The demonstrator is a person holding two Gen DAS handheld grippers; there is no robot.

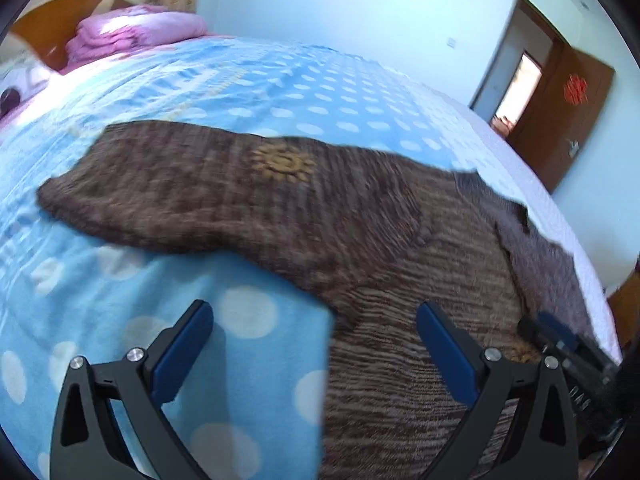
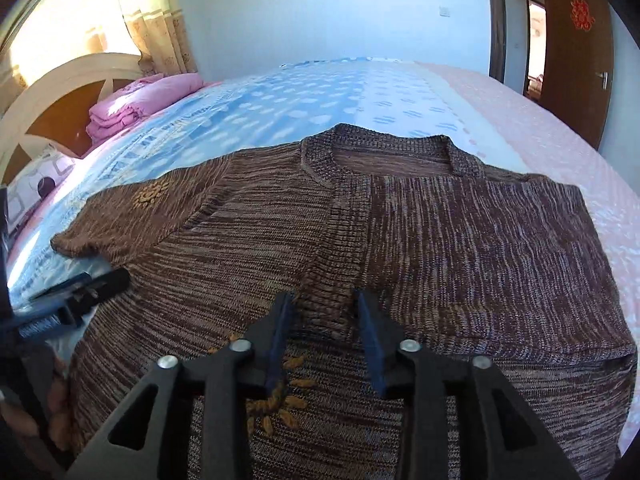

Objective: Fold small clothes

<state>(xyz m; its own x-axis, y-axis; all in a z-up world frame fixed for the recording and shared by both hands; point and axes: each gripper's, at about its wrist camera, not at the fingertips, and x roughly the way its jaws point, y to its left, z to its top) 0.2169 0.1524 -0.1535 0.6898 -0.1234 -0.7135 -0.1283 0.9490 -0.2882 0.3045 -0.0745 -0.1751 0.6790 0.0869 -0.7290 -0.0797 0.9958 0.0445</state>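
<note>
One brown sweater flat on the bed, collar away, sleeve leftward; both claws open, empty.

Tongs: black frames w/ blue pads

Left tongs: matte black arms w/ triangular cut-outs, silver round screws at pivots, dark blue flat pads fitted on inner faces. Right tongs: same black build, four silver screws seen, blue pads seen edge-on. Small white lettering seen on the body, unreadable.

sweater flat on bed
</note>
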